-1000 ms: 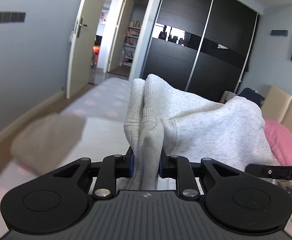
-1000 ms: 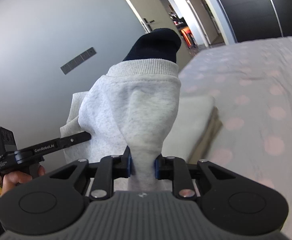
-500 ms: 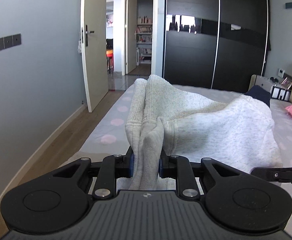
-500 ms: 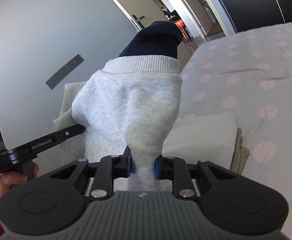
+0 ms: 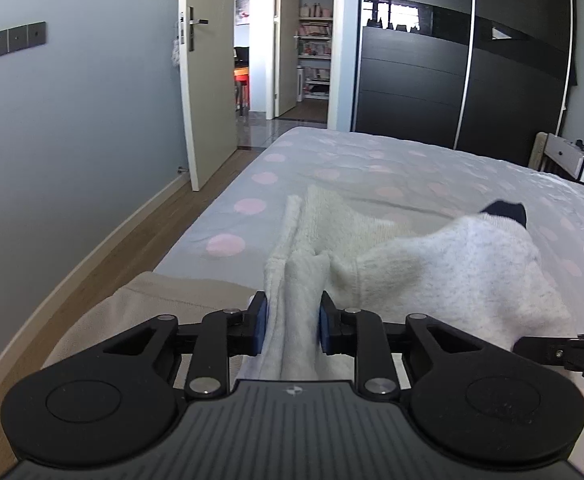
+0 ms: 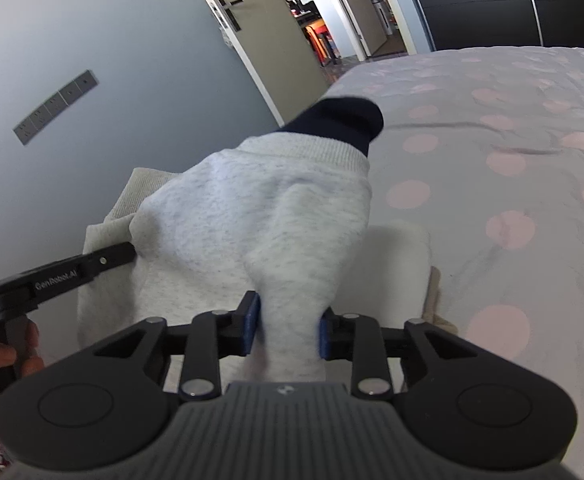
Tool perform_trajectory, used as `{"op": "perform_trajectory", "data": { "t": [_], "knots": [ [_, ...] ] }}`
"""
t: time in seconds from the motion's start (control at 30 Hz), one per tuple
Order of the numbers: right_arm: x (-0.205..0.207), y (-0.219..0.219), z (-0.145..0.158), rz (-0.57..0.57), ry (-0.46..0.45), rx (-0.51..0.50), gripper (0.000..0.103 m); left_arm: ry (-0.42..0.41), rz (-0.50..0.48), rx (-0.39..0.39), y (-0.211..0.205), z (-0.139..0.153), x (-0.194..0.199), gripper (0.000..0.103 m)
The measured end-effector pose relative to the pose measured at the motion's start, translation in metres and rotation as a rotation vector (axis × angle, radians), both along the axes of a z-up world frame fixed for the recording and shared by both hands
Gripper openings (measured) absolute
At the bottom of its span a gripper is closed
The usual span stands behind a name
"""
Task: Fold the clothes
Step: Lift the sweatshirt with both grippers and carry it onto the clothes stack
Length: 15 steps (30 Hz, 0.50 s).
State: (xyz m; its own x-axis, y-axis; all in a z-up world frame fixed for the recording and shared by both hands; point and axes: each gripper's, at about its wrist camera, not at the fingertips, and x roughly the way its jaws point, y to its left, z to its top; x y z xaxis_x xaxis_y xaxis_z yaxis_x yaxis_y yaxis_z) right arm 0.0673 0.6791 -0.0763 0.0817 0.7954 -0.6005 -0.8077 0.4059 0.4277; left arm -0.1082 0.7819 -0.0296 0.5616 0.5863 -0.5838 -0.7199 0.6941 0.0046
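A light grey sweatshirt (image 5: 444, 276) with a ribbed hem and a dark navy part (image 5: 506, 211) at its far end hangs between both grippers above the bed. My left gripper (image 5: 292, 322) is shut on a bunched fold of it. My right gripper (image 6: 289, 326) is shut on another fold of the sweatshirt (image 6: 251, 216), with the navy part (image 6: 344, 120) pointing away. The left gripper's arm (image 6: 63, 274) shows at the left of the right wrist view, touching the cloth.
A bed with a grey, pink-dotted cover (image 5: 392, 168) lies ahead. A folded beige garment (image 5: 163, 300) lies under the grippers near the bed edge and also shows in the right wrist view (image 6: 404, 248). Wooden floor (image 5: 103, 264), open door (image 5: 207, 92) and black wardrobe (image 5: 464, 60) lie beyond.
Both grippers have tipped downward toward the bed with the sweatshirt. The cloth now stretches lower and flatter over the cover.
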Motion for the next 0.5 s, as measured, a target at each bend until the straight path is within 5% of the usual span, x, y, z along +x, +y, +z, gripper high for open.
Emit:
{"op": "perform_trajectory", "data": {
  "t": [0.2,0.37,0.5],
  "knots": [
    [0.006,-0.011,0.009,-0.052,-0.116,-0.021,0.050,0.043,0.029,0.059,-0.007,0.007,-0.011,0.027],
    [-0.003,-0.023,0.023,0.049,-0.178,0.005,0.040,0.034,-0.081,0.044,-0.021,0.014,-0.018,0.027],
    [-0.017,-0.015,0.013,0.138,-0.231,-0.040,0.035,0.080,-0.153,0.032,-0.030,0.003,-0.013,0.010]
  ]
}}
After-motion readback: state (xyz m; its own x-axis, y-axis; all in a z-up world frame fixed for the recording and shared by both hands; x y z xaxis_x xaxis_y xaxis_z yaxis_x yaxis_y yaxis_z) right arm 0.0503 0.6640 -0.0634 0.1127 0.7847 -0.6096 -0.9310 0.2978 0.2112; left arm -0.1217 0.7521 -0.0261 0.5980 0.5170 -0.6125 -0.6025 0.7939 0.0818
